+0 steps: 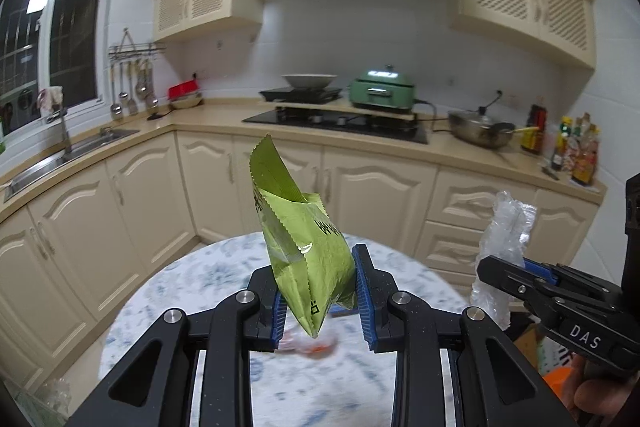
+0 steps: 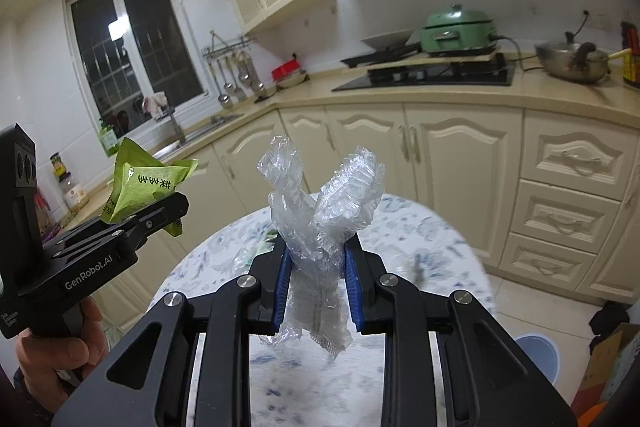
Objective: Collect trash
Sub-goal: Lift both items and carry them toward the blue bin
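The left gripper (image 1: 320, 301) pinches a green wrapper (image 1: 304, 247) low on its body, blue pads (image 1: 362, 291) pressed into both sides, so the torn, zigzag-edged mouth stands up above the jaws and the bottom corner hangs below them. The right gripper (image 2: 316, 283) is clamped on a clear film (image 2: 320, 227), a crumpled sheet gathered at its waist between the pads, two ragged lobes fanning upward and a tail drooping underneath. Both pieces are held in the air above the round marbled table (image 1: 192, 291).

Each piece looks almost weightless and empty. The wrapper is thin foil-like plastic: it creases, keeps some shape, and is likely slick, so a grip across a doubled or folded part, as here, should hold better than one at a single edge. The film is softer and springier; it bunches easily, may cling to the pads on release, and is best taken where it is wadded thickest. Neither is fragile, so firm pressure does no harm.

Beyond the table run cream cabinets (image 2: 460, 155), then the counter with a hob (image 1: 340, 123), a green cooker (image 1: 382, 89) and a wok (image 1: 478, 131). A blue bin (image 2: 536, 351) shows low at the right, past the table.
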Motion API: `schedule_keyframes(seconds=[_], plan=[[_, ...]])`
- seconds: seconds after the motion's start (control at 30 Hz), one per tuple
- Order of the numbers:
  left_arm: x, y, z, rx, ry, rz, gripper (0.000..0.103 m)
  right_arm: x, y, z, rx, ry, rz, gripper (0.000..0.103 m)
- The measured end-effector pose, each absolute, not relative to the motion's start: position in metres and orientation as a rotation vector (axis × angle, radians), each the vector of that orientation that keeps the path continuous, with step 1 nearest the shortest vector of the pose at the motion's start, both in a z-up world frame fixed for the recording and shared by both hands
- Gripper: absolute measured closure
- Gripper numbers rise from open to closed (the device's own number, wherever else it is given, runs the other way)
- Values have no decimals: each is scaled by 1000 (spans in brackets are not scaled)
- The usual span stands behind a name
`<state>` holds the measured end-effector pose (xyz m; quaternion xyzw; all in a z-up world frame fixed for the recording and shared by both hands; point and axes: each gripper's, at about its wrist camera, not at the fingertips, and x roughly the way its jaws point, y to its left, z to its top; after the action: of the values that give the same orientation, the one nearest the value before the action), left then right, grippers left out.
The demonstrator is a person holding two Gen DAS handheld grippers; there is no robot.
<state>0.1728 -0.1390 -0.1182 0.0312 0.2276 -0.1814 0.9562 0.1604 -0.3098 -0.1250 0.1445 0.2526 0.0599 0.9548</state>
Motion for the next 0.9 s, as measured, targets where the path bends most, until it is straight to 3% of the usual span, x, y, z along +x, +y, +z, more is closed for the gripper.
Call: schedule_keyframes(seconds=[0.53,0.9], plan=[[178,-250,-135,174,493,-702,77,91,-440,-106,334,448,-177,78],[200,-361,-177,308,653,-899,77,68,-547,-171,458,560,-380,78]])
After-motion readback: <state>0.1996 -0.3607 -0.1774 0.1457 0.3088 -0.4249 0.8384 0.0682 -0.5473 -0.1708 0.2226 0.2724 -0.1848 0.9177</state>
